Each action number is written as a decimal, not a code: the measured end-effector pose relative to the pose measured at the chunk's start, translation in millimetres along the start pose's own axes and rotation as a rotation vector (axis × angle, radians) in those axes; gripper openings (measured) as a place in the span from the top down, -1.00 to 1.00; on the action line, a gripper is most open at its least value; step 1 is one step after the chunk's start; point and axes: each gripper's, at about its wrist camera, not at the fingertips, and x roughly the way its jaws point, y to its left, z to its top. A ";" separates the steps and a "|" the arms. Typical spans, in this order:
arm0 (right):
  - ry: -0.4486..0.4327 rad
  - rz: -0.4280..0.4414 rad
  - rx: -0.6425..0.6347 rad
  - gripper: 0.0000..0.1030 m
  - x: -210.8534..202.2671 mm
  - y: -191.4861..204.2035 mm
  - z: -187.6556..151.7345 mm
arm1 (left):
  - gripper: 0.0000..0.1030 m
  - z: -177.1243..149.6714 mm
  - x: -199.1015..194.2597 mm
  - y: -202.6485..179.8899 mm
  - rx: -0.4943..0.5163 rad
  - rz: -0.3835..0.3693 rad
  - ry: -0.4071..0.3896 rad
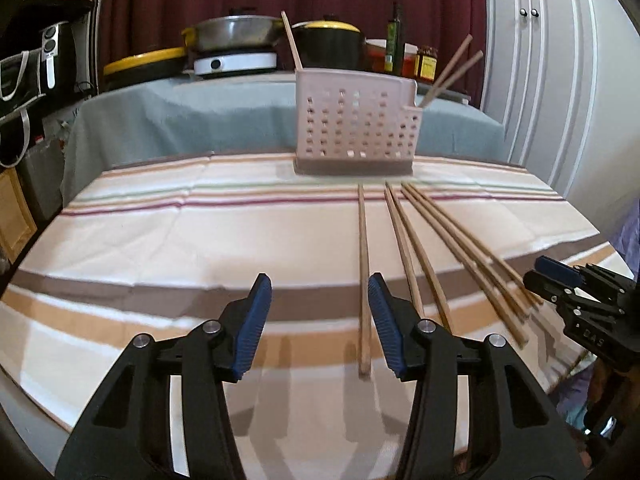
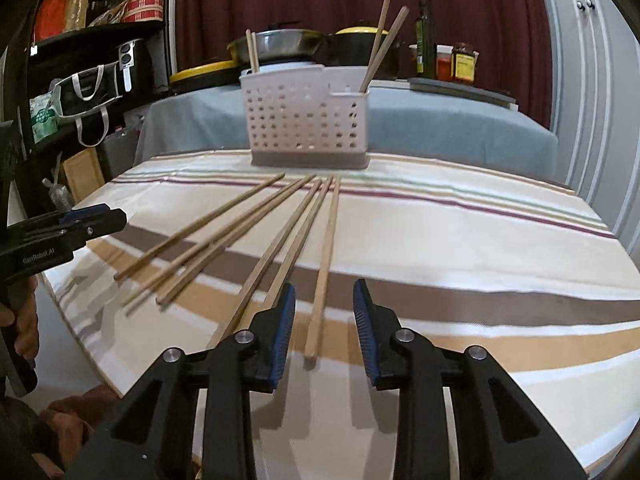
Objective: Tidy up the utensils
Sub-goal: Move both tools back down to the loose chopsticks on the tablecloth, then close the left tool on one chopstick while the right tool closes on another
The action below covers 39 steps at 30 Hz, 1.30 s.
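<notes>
A white perforated utensil holder stands at the far edge of the striped cloth. One chopstick leans in its left side and two chopsticks lean in its right compartment. Several wooden chopsticks lie fanned on the cloth in front of it. My left gripper is open above the cloth, with the leftmost chopstick just inside its right finger. My right gripper is open too, and the rightmost chopstick runs between its fingers.
Each gripper shows in the other's view: the right gripper and the left gripper. A grey-covered table behind carries pots, bottles and jars. Dark shelves stand on the left and a white cabinet on the right.
</notes>
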 end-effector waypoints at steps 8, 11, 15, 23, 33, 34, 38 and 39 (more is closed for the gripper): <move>0.018 0.001 0.027 0.64 3.6 -5.2 -8.8 | 0.18 -18.4 8.3 -9.2 0.008 -0.038 0.061; 0.016 -0.005 0.030 0.77 2.7 -6.9 -9.0 | 0.26 -23.0 13.0 -13.1 0.010 -0.055 0.085; 0.015 -0.006 0.045 0.79 2.0 -12.1 -9.6 | 0.45 -24.7 15.3 -15.7 0.019 -0.062 0.088; 0.001 0.012 0.062 0.79 2.0 -16.0 -11.4 | 0.71 -24.4 16.2 -12.4 0.014 -0.056 0.079; -0.024 0.011 0.051 0.88 -5.3 -14.8 -6.5 | 0.85 -22.1 11.9 -11.4 0.031 -0.053 0.063; -0.031 0.009 0.050 0.88 -7.6 -15.0 -4.8 | 0.87 -20.3 9.4 -11.3 0.034 -0.050 0.052; -0.064 -0.002 0.050 0.88 -18.9 -16.3 3.8 | 0.88 -11.9 -1.4 -9.3 0.034 -0.043 0.012; -0.076 -0.006 0.047 0.88 -22.7 -16.5 6.9 | 0.88 -9.1 -4.2 -8.4 0.034 -0.040 0.002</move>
